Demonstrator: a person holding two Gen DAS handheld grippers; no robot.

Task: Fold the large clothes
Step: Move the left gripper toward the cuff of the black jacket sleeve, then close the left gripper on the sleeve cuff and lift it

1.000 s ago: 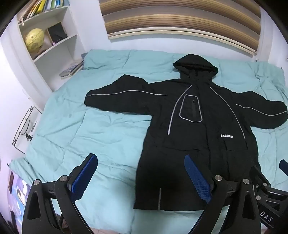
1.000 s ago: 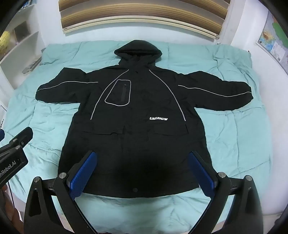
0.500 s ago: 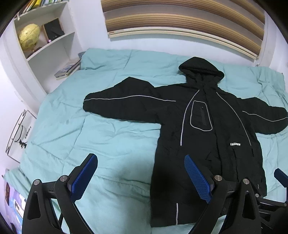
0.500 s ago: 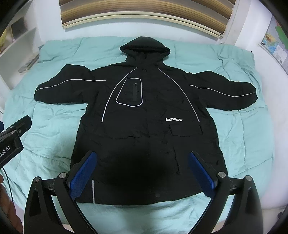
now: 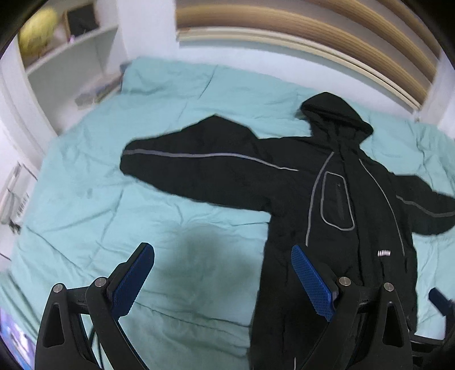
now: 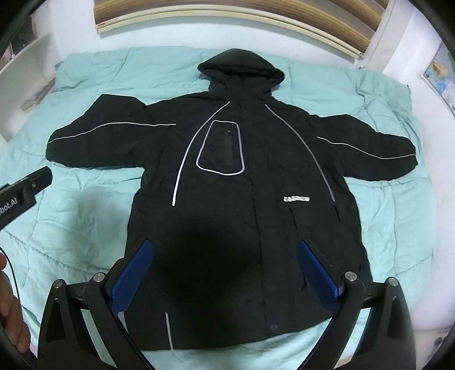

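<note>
A large black hooded jacket [image 6: 241, 176] with grey piping lies flat, front up, on a teal duvet [image 6: 398, 227], sleeves spread to both sides. It also shows in the left wrist view [image 5: 335, 205], to the right. My left gripper [image 5: 221, 256] is open and empty above bare duvet, left of the jacket's body and below its left sleeve [image 5: 199, 168]. My right gripper [image 6: 224, 253] is open and empty above the jacket's lower body. The left gripper's body [image 6: 25, 190] shows at the right wrist view's left edge.
White shelves [image 5: 71, 57] with a yellow globe stand left of the bed. A wooden headboard [image 6: 241, 14] runs along the far wall. A map [image 6: 440, 76] hangs on the right wall. The bed's near edge lies just below the jacket's hem.
The left gripper has moved left, from over the jacket's lower body to over bare duvet. The right gripper has shifted left and closer to the jacket. Both stay open.
</note>
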